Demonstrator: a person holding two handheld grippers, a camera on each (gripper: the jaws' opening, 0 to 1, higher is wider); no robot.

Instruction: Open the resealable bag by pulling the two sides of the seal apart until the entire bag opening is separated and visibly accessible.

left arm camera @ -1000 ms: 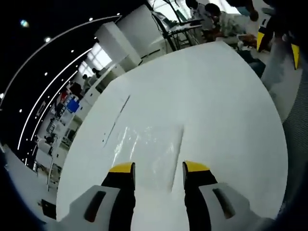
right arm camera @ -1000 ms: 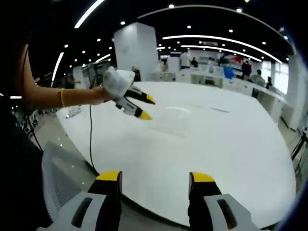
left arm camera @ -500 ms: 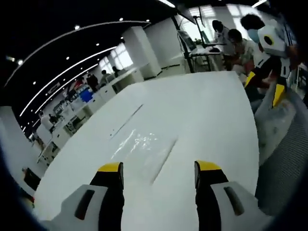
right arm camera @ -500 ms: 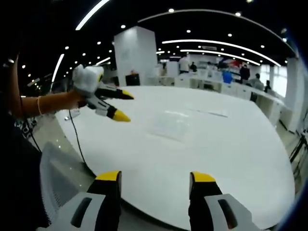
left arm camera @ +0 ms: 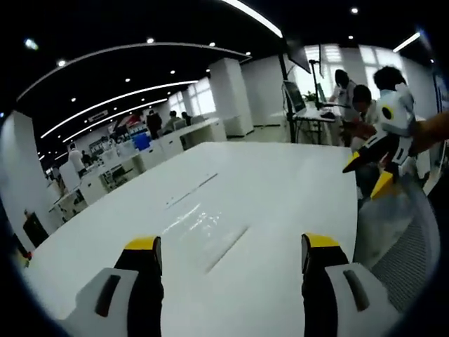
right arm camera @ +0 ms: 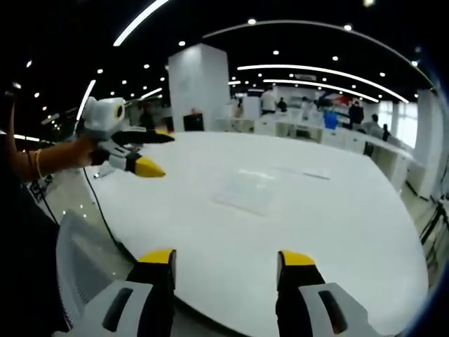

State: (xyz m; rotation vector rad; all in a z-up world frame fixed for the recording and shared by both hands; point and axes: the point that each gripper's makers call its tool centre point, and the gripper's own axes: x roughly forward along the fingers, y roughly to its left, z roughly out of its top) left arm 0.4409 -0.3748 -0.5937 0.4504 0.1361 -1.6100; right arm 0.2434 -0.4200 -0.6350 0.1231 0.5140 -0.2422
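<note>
One resealable bag (left arm camera: 203,228) on the counter (left arm camera: 280,189), two grippers, and that's about it for things I'm working with. The bag is clear, thin plastic, flat and roughly rectangular, with glare wrinkling across its surface. In the left gripper view it lies just ahead of my jaws, and a straight darker line runs along one long edge (I take that for the seal strip, but I can't tell from here whether it's pressed closed). In the right gripper view the same bag (right arm camera: 247,193) sits near the middle of the counter (right arm camera: 337,225), well ahead of that gripper, looking like a faint glossy patch.

The counter is big, smooth, white and rounded at the edge. A second flat pale strip lies farther back on it, too small to make out.

My left gripper (left arm camera: 228,246) has its two yellow-tipped jaws wide apart with nothing between them, hovering over the counter short of the bag. The right gripper (right arm camera: 226,258) is the same story: jaws spread wide, holding nothing, out past the counter edge. In the right gripper view I can see the left gripper (right arm camera: 151,151) coming in from the left, white body, black jaws with yellow tips, held in a hand (right arm camera: 74,153). A grey mesh chair back (right arm camera: 84,270) sits below it.
</note>
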